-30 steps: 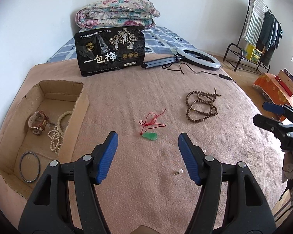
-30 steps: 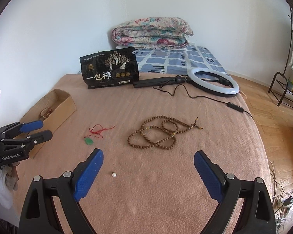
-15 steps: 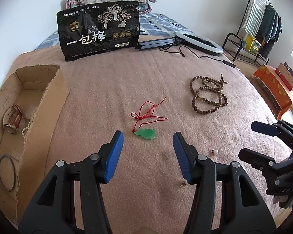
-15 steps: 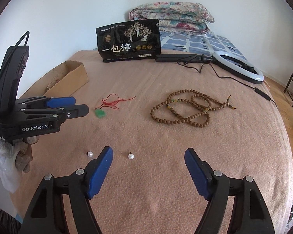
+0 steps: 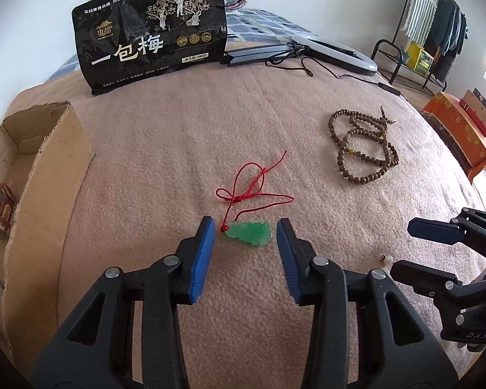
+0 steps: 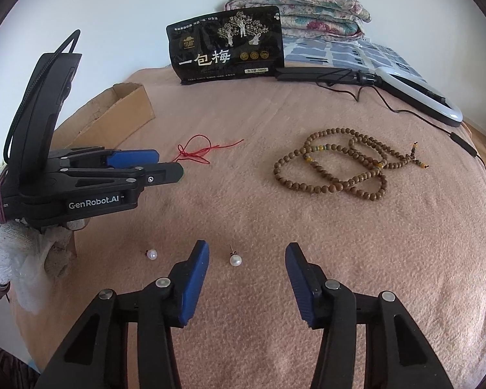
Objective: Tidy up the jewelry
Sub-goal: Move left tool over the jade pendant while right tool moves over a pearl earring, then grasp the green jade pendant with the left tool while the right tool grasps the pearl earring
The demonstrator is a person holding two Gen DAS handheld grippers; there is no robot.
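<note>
The flat green jade-like pendant on a red cord (image 5: 249, 233) lies on the pink blanket of the bed (image 5: 243, 113), long axis running left to right, squarely between the closing blue pads of the left gripper (image 5: 245, 236), which do not yet touch it. The small white pearl stud earring (image 6: 235, 260) sits between the right gripper (image 6: 247, 259)'s closing pads, nearer the left one, untouched. At far left the open cardboard box (image 5: 48, 162) holds a brown-strapped watch (image 5: 0, 210).

Two pearl earrings (image 6: 235, 261) (image 6: 151, 254), one jade pendant (image 5: 250, 234) (red-corded), one bead strand (image 6: 337, 168).
</note>
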